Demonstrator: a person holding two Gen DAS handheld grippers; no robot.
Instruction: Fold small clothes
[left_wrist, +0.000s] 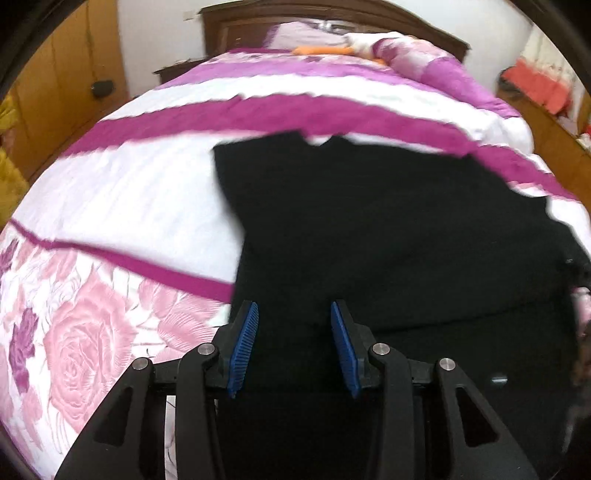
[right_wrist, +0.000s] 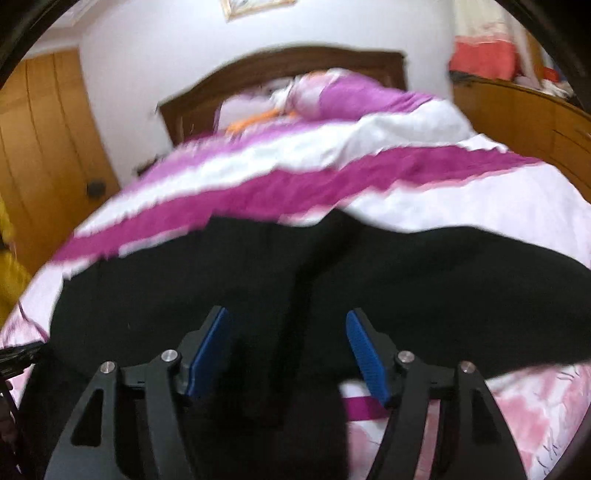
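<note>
Looking along the left tool, a black garment is seen spread on the bed, over a quilt of white, magenta bands and pink roses. The blue pads are held well apart, and nothing is gripped between them; dark cloth lies under and ahead of the gap. The garment's left edge is seen running just beside the left finger, and a notched far edge, probably the neckline, is seen toward the headboard.

From the right wrist view, much blurred, the right tool is also shown wide open and empty, above the near part of the same garment. A raised crease or fold is seen running away from between the fingers. The near hem is crossed beside the right finger, where quilt shows beneath.

The step in hand is judged to be the taking of the near edge for a fold. It is best done if each tool is lowered onto the hem near a corner, so that only the garment is pinched and the quilt is left out. The crease ought to be smoothed first, and both corners lifted together at an even height.
</note>
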